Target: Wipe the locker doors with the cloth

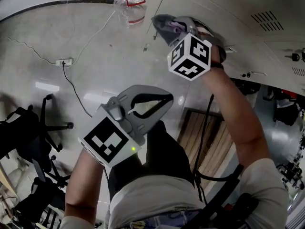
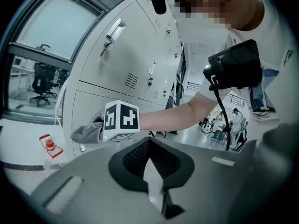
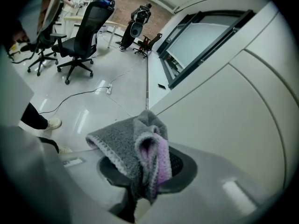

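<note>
Got an office chair (image 1: 28,128) far left on the floor. Next over, left claw (image 1: 167,100) hanging low in front of the body, tips pressed together with nothing between them. Further along, a clear plastic bottle (image 1: 131,6) with a red cap, standing on the floor just off the lockers' corner. Then the right claw (image 1: 163,24) reaching out, pinching a bunched grey cloth (image 3: 135,146) with a purple inside, right at the pale locker door (image 3: 233,125) near its edge. Can't tell if actually touching.
</note>
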The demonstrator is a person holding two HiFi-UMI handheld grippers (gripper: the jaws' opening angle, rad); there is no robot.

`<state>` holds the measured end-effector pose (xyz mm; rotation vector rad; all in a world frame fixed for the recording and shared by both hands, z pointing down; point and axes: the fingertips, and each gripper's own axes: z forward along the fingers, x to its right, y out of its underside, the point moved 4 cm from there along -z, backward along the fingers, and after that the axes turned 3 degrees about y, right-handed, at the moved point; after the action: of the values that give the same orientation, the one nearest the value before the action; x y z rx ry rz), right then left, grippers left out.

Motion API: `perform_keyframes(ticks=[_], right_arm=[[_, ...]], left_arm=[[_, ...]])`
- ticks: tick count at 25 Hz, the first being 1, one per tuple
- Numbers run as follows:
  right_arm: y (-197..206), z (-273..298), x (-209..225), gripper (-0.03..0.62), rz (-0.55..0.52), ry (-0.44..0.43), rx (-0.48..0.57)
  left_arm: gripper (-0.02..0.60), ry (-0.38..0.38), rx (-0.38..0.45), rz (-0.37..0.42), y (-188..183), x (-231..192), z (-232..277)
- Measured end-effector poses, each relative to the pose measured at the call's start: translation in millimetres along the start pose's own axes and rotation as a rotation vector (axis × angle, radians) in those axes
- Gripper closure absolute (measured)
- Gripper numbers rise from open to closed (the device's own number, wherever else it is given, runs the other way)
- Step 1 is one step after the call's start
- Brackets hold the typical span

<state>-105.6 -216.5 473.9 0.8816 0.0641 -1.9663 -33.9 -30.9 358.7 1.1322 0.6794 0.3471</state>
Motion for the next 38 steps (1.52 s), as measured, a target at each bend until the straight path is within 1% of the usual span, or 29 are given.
perform_keyframes(ticks=[7,11,14,17,20,22,26,31,34,38], right_arm=[[2.2,7.0,-6.2,0.508,-0.018,0.001,-0.012],[0.4,10.2,-9.5,0.508,-0.01,-0.008,-0.011],[3.0,17.8,-16.9,0.508,-0.007,-0.033,-0.023],[8.2,31.4,-23.6,0.508,0.026,-0.056,-0.01],[10.8,43.1,-30.1,0.508,0.047,-0.084,-0.025],[13.9,46.4,-35.5,0.508,0.057,-0.088,-0.03],[25.3,41.8,-45.4,0.508,0.063,-0.077,-0.042],[52.2,40.3,-59.7,0.508,0.082,-0.088,-0.095],[61.9,47.3,-68.9,0.508,0.089,-0.086,-0.116],[71.1,65.3,-75.1,0.508,0.123,-0.063,-0.139]], left_arm=[[0.577,-0.004,0.0,-0.013,5.0,-1.0,0.3],[0.577,0.0,-0.001,-0.012,6.1,-1.3,0.1],[0.578,0.002,0.0,-0.012,6.3,-2.5,-0.2],[0.577,0.003,-0.005,-0.008,7.7,-2.6,-1.6],[0.578,-0.006,-0.013,-0.016,12.0,-4.6,-2.9],[0.577,-0.009,-0.016,-0.023,13.9,-4.7,-2.9],[0.577,-0.003,-0.014,-0.025,15.2,-2.1,-3.0],[0.578,0.006,-0.014,-0.015,15.1,-1.5,-3.5],[0.577,0.005,-0.014,-0.014,15.1,-2.4,-3.9],[0.577,0.004,-0.026,-0.018,19.5,-1.7,-5.1]])
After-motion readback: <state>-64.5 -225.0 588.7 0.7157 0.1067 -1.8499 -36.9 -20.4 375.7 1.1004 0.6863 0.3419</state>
